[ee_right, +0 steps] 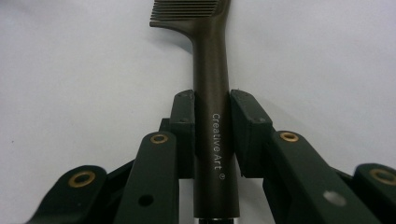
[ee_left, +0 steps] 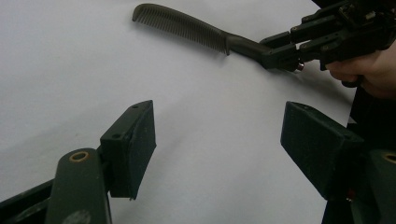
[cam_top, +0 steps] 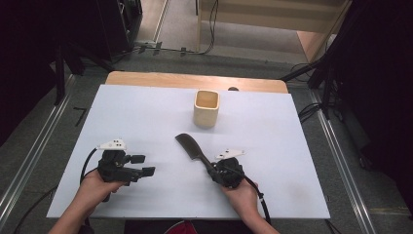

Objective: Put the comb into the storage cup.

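While the right gripper (ee_right: pixel 212 135) is clamped on the dark comb (cam_top: pixel 191 146) by its handle, the sound move is to keep the squeeze square on the handle's flat sides and lift level, so the toothed end does not droop. Its long axis runs from that gripper up-left across the white surface (cam_top: pixel 146 117), toothed end toward the cup (cam_top: pixel 206 108). Nearby, the left gripper (cam_top: pixel 143 165) is spread wide, empty.

A dark brown comb (cam_top: pixel 191 146) and a cream cup (cam_top: pixel 206 108) on a white sheet (cam_top: pixel 146 117).
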{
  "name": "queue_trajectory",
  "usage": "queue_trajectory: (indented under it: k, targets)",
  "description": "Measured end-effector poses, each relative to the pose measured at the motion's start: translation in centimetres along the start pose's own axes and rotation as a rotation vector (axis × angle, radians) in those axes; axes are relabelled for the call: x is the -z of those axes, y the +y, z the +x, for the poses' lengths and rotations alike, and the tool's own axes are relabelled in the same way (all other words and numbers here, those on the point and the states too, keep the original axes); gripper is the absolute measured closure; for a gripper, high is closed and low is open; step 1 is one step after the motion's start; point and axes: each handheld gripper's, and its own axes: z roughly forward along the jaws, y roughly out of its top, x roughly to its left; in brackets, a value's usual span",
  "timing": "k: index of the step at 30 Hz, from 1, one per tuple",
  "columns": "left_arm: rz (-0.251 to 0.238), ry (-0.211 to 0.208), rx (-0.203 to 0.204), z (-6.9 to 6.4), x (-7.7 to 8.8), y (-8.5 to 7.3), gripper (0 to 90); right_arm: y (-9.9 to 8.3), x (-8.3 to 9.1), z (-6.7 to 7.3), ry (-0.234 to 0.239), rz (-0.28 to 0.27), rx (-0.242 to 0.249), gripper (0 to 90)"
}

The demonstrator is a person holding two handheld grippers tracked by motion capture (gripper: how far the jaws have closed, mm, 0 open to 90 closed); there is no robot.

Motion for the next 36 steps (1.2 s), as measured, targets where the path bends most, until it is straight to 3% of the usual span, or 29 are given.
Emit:
queue_trajectory:
  k: [10,14,23,36]
  targets:
    - [0.001,-0.005,0.007,0.0,0.0,0.0,28.0,0.6,0.2,-0.8,0.075,0.022,0.006,70.4]
    - [-0.009,-0.006,0.014,0.0,0.0,0.0,27.9,0.8,0.4,-0.9,0.111,0.020,-0.013,70.4]
    - [-0.043,-0.015,0.060,0.1,0.1,0.2,27.0,1.7,1.1,-0.6,0.182,-0.024,-0.033,70.3]
    - [-0.035,-0.003,0.111,-0.3,-0.2,0.5,27.0,3.2,1.2,-0.1,0.245,-0.083,-0.066,70.3]
